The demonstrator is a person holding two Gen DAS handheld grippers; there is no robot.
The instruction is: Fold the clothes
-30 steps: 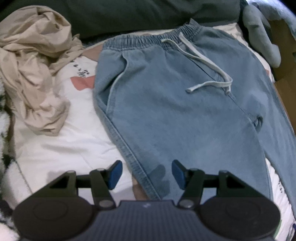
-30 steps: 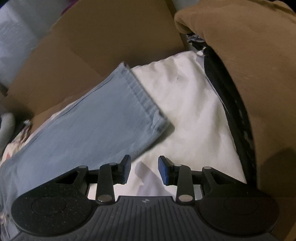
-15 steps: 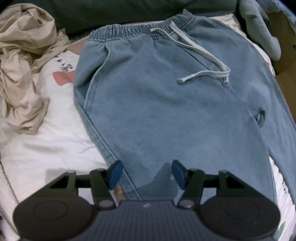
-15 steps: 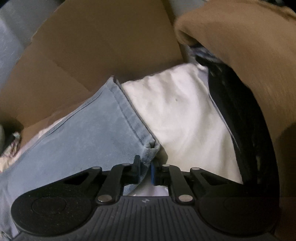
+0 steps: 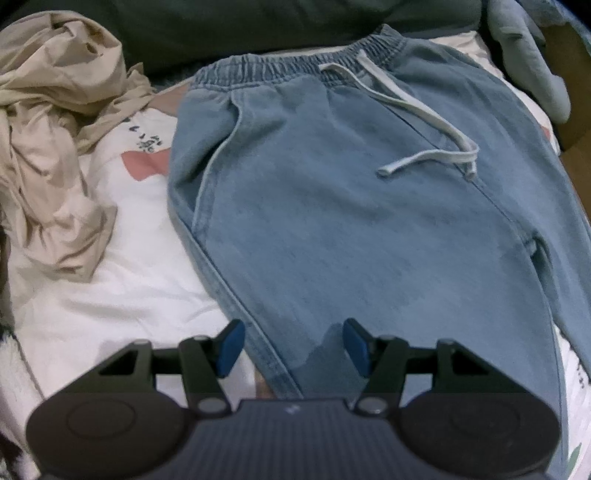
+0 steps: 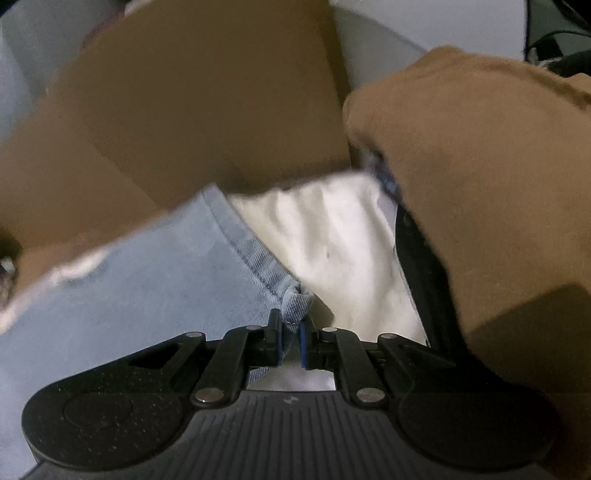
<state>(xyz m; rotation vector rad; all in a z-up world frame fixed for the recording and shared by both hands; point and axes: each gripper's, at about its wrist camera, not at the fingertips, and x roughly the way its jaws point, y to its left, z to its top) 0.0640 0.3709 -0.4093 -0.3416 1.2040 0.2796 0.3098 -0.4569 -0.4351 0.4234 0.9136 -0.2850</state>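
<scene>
Light blue denim pants [image 5: 351, 206] lie flat on a white bed sheet [image 5: 122, 295], elastic waistband at the far side, with a pale drawstring [image 5: 417, 122] across the front. My left gripper [image 5: 291, 347] is open and empty, hovering over the pants' left side seam. In the right wrist view, my right gripper [image 6: 290, 341] is shut on the hem corner of a pant leg [image 6: 295, 304], and the leg [image 6: 147, 280] stretches away to the left.
A crumpled beige garment [image 5: 55, 140] lies at the left. A dark pillow [image 5: 258, 26] lies behind the waistband. A cardboard box [image 6: 192, 110] stands behind the pant leg. A brown cushion [image 6: 498, 184] bulges at the right, over a black strip.
My right gripper moved onto the hem corner, shut on it, and now lifts it slightly. My left gripper shifted right, then back left over the seam, staying open.
</scene>
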